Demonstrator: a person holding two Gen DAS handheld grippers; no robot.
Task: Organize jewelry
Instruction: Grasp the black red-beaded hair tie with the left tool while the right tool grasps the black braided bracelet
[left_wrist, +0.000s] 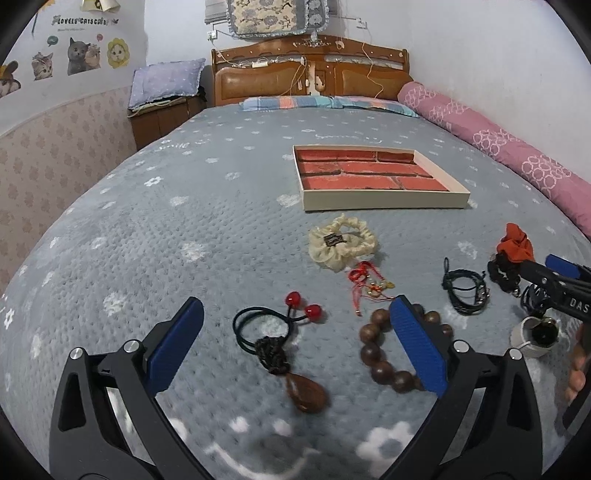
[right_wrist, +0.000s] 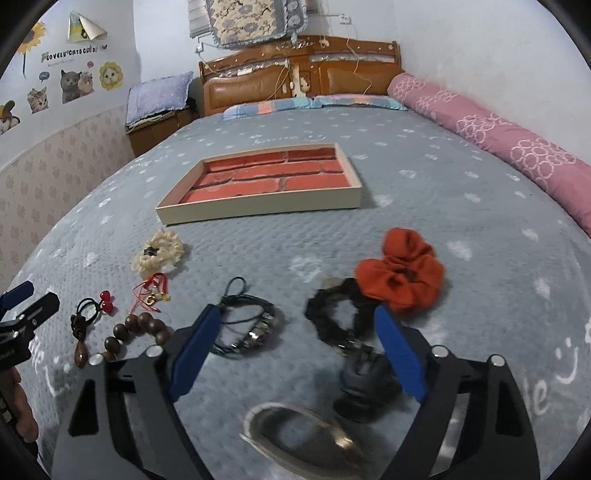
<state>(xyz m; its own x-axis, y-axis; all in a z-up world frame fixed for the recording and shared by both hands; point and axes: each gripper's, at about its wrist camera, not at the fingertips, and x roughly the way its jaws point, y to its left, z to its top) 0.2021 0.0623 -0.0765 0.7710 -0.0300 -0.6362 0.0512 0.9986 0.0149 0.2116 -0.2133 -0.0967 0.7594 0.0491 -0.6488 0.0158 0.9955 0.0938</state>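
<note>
— On the grey bedspread (left_wrist: 147, 229), where does the jewelry lie?
— Loose, along the near side. A wooden bead bracelet (left_wrist: 384, 350) lies near centre, with a black hair tie with two red beads (left_wrist: 280, 317) and a brown pendant (left_wrist: 306, 393) to its left. Just beyond are a red cord charm (left_wrist: 365, 282) and a cream scrunchie (left_wrist: 341, 243). To the right lie a dark braided bracelet (right_wrist: 245, 325), a black scrunchie (right_wrist: 340, 317) and an orange scrunchie (right_wrist: 402, 273) touching it.
— And the tray?
— The shallow tray with a brick-pattern lining (left_wrist: 376, 203) sits farther off, toward the middle of the bed, with nothing in it.
— The grippers?
— The left gripper (left_wrist: 295, 328) hangs over the hair tie and beads, fingers spread wide, gripping nothing. The right gripper (right_wrist: 295, 332) has its fingers apart too, pinching nothing, with the black scrunchie between the tips.
— Beyond that?
— A pink bolster (left_wrist: 498, 144) along the right edge, and a wooden headboard (left_wrist: 310, 74) at the far end.
</note>
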